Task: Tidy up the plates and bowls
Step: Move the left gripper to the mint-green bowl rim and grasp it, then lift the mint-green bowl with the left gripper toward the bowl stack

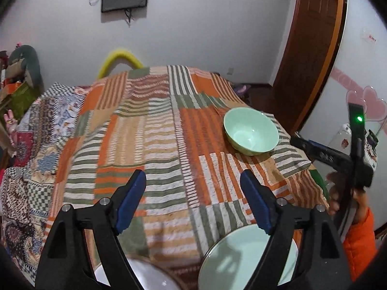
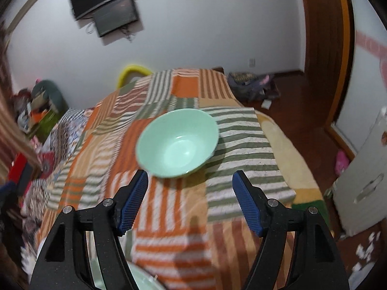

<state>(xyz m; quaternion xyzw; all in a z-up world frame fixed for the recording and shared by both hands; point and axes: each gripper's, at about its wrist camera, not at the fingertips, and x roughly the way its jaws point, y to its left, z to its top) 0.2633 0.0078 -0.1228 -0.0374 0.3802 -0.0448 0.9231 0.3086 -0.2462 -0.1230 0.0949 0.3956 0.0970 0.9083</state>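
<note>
Left gripper [image 1: 193, 186]: jaws wide apart, holding nothing, above the striped blanket [image 1: 154, 130].
Right gripper [image 2: 189, 188]: jaws spread wide, empty, just short of the green bowl [image 2: 177, 142].
Green plate [image 1: 232, 261]: nearest, under the left gripper's right finger, beside a white plate [image 1: 145, 275].
Green bowl: upright on the blanket, farther right.
Writing: red wall sticker [image 1: 371, 39], too blurred to read.

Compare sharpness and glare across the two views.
Left wrist: mostly sharp, small highlight inside the bowl, fisheye bends the door. Right wrist: motion-blurred throughout, bowl rim smeared, soft glare inside, cloth stripes streaked.
</note>
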